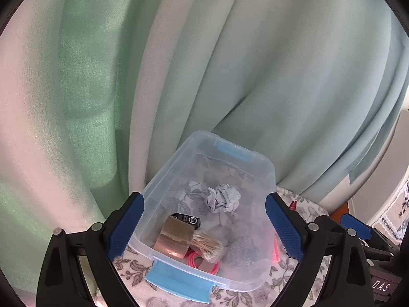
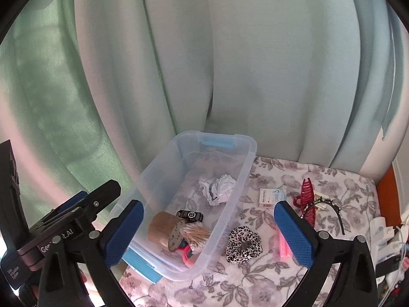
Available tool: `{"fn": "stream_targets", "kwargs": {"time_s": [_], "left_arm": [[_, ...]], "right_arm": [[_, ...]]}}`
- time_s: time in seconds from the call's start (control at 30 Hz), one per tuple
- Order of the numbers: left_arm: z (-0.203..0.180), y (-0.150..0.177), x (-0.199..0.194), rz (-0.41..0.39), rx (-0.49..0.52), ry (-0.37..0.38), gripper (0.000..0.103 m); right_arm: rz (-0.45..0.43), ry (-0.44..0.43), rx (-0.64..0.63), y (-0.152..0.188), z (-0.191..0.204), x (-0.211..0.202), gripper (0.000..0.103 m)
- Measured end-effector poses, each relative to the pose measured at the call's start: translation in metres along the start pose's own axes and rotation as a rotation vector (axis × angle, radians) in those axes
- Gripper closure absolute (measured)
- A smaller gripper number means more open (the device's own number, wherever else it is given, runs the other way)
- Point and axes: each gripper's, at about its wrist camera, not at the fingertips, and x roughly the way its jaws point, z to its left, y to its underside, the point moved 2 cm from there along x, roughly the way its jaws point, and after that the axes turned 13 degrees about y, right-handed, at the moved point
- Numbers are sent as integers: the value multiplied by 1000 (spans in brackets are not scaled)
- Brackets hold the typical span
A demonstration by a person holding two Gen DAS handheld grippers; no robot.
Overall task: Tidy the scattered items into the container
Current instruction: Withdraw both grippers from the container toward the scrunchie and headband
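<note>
Pale green curtains (image 2: 230, 64) hang behind our floral cloth (image 2: 281, 276). The bin (image 2: 237, 184) runs lengthwise away from us, holding paper (image 2: 217, 186), tape (image 2: 163, 227) and swabs (image 2: 196, 232). Our left gripper (image 1: 204, 227) and right gripper (image 2: 208, 232) hover spread, empty. The scrunchie (image 2: 244, 244), comb (image 2: 283, 245), half hidden, and clip (image 2: 308, 202) lie outside.

Left gripper (image 1: 204, 220) showing black plastic arms, silver pivot screws, blue textured fingers (image 1: 126, 226), right gripper (image 2: 208, 232) looking identical, white lettering marking its housing
</note>
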Motion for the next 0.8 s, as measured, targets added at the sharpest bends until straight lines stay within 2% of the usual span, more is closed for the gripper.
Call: {"fn": "stream_targets", "kwargs": {"time_s": [0.43, 0.8], "left_arm": [[-44, 9, -6, 18, 106, 2, 7], [-89, 23, -3, 45, 180, 33, 7]], "right_arm": [[-63, 47, 70, 12, -39, -25, 0], [-83, 90, 187, 32, -94, -39, 0]]}}
